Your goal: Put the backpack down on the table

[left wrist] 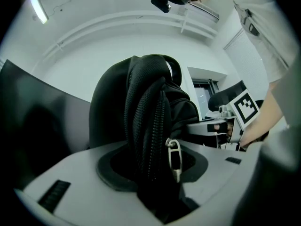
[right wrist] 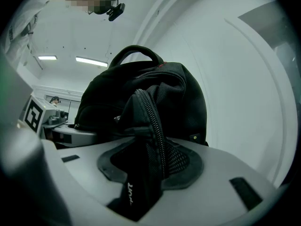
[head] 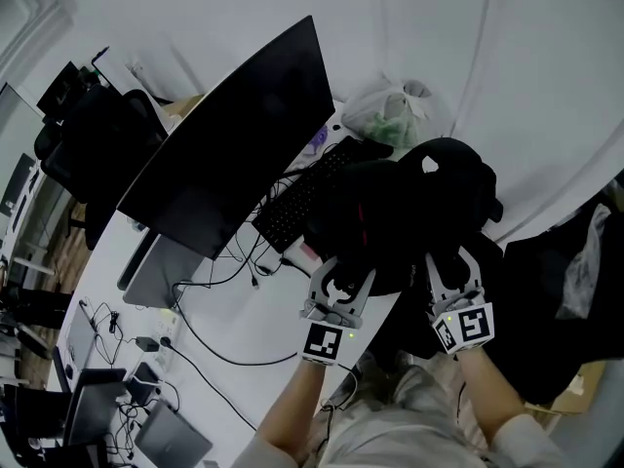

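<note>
A black backpack [head: 419,203] rests on the right end of the white table [head: 244,315], right next to the keyboard. Both grippers sit at its near side. My left gripper [head: 343,279] has its jaws spread, and a fold of backpack fabric with a zipper and metal pull [left wrist: 173,157] lies loosely between them. My right gripper [head: 453,266] is also spread, and a black zippered strap end [right wrist: 141,173] lies between its jaws. Seen from the left gripper [left wrist: 150,182] and the right gripper [right wrist: 150,173], the backpack [left wrist: 141,102] [right wrist: 141,98] stands upright just ahead.
A large dark monitor [head: 234,135] and a black keyboard [head: 307,193] take up the table's middle. A clear plastic bag [head: 390,115] lies behind the backpack. Cables [head: 205,344] trail across the table. A black office chair [head: 93,144] stands at the left, and laptops [head: 97,408] at the lower left.
</note>
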The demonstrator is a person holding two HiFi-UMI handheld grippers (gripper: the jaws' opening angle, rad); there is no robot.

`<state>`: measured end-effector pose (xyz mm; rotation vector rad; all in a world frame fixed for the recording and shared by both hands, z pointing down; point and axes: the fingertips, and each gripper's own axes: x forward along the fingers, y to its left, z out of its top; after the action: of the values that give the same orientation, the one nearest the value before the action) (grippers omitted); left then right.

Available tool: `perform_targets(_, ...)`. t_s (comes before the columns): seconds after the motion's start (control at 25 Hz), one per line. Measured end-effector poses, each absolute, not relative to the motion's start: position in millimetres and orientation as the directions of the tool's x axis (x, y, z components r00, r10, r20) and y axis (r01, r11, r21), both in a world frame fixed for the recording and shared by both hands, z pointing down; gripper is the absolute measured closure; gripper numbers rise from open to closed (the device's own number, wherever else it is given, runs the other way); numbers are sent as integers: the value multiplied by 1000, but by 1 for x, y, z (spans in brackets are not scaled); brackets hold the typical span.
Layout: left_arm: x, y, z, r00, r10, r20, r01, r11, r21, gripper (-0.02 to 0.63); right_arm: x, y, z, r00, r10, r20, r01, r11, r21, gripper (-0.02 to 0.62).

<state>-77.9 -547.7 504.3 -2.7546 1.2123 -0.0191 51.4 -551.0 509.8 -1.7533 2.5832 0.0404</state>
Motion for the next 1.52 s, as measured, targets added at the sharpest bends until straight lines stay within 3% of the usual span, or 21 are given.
perform_targets(0.48,-91,-516,510,649,-760,-28,-757,-641,-129,406,61,-517,514,-379,-925,-24,-925,378,30,448)
perform_targets(0.88,-112,-465,509,504,-863,-32,-856,-494,-151,399,94,-442,503,-401,-914,-62,-916,401,10,448)
perform_targets(1.28,-104,-344,494,396,-917,-44,-911,-386,-146,400,123,-327,483,-473,-876,-93,-880,474,4,449)
perform_targets(1.52,-94,-263,470,343,-935,-92,-934,-330,-134,490,142,-256,469,-500,-856,-131,-864,504,7,462)
